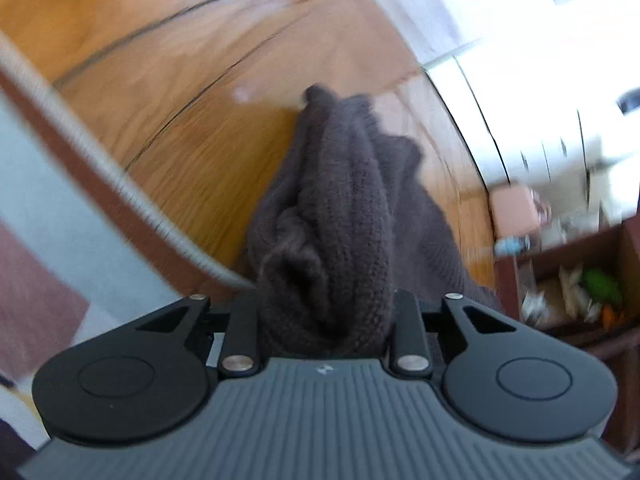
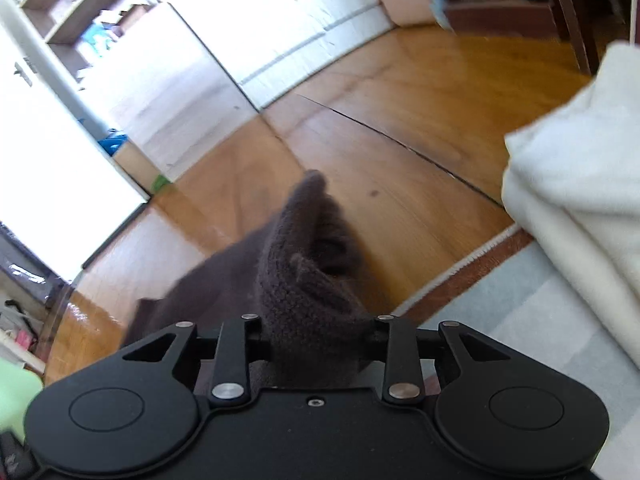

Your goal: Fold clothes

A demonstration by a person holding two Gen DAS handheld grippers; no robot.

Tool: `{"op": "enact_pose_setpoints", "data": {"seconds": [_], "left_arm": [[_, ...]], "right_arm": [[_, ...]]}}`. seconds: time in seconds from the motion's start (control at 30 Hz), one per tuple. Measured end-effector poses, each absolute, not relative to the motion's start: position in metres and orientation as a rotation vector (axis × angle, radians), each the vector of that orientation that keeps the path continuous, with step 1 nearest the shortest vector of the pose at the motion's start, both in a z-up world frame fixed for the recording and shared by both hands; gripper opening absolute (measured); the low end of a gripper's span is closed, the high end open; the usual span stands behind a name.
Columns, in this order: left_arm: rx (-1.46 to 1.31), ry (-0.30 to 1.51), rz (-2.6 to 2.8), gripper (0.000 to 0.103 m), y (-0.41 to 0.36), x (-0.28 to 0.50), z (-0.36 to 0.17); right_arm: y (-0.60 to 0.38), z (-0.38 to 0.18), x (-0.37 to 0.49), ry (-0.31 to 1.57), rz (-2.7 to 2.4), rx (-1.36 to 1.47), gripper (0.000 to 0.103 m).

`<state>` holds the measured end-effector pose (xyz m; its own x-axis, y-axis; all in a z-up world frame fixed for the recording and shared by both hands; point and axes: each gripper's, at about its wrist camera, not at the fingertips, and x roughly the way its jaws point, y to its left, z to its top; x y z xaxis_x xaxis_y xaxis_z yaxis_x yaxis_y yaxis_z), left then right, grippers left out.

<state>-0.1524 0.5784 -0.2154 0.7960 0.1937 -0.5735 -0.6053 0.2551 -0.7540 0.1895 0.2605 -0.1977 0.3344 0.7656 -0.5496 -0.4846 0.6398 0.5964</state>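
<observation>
Two grippers, left gripper (image 1: pixel 326 316) and right gripper (image 2: pixel 316 340), each clamped on bunched dark knit garment (image 1: pixel 340 208) (image 2: pixel 304 264); wooden floor (image 1: pixel 192 120) beyond; cream cloth (image 2: pixel 576 184) at right.

The left gripper (image 1: pixel 325 312) is clamped on a bunch of dark knit (image 1: pixel 340 220) that rises toward 12 o'clock; its fingers are hidden by it. The right gripper (image 2: pixel 318 340) pinches the same knit, which trails off toward 8 o'clock
</observation>
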Motion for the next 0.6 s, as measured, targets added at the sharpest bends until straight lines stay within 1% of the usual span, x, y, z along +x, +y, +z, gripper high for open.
{"op": "enact_pose_setpoints", "data": {"seconds": [0.1, 0.13, 0.2, 0.27, 0.3, 0.4, 0.47, 0.53, 0.57, 0.6], "left_arm": [[-1.136, 0.474, 0.465, 0.025, 0.565, -0.159, -0.177], [-1.126, 0.528, 0.427, 0.025, 0.559, -0.164, -0.165], [-1.048, 0.674, 0.405, 0.029, 0.545, -0.168, -0.16], [-1.001, 0.804, 0.442, 0.037, 0.528, -0.177, -0.173], [-0.997, 0.859, 0.458, 0.037, 0.52, -0.18, -0.183], [-0.925, 0.948, 0.473, 0.04, 0.505, -0.18, -0.188], [-0.811, 0.937, 0.503, 0.047, 0.499, -0.179, -0.173], [-0.649, 0.897, 0.581, 0.049, 0.496, -0.176, -0.152], [-0.558, 0.867, 0.628, 0.05, 0.495, -0.175, -0.14], [-0.494, 0.84, 0.661, 0.052, 0.497, -0.173, -0.131]], "right_arm": [[0.24, -0.169, 0.167, 0.868, 0.879, 0.329, 0.035], [0.227, -0.158, 0.159, 0.858, 0.896, 0.301, 0.035], [0.196, -0.146, 0.147, 0.867, 0.929, 0.225, 0.035], [0.165, -0.158, 0.144, 0.962, 0.888, 0.148, 0.038], [0.156, -0.168, 0.143, 1.002, 0.84, 0.117, 0.04], [0.14, -0.196, 0.136, 0.967, 0.61, -0.052, 0.039], [0.127, -0.204, 0.143, 0.997, 0.554, -0.04, 0.04], [0.117, -0.198, 0.148, 1.009, 0.616, 0.068, 0.041], [0.113, -0.193, 0.149, 1.009, 0.658, 0.129, 0.049], [0.111, -0.189, 0.15, 0.993, 0.684, 0.149, 0.055]]}}
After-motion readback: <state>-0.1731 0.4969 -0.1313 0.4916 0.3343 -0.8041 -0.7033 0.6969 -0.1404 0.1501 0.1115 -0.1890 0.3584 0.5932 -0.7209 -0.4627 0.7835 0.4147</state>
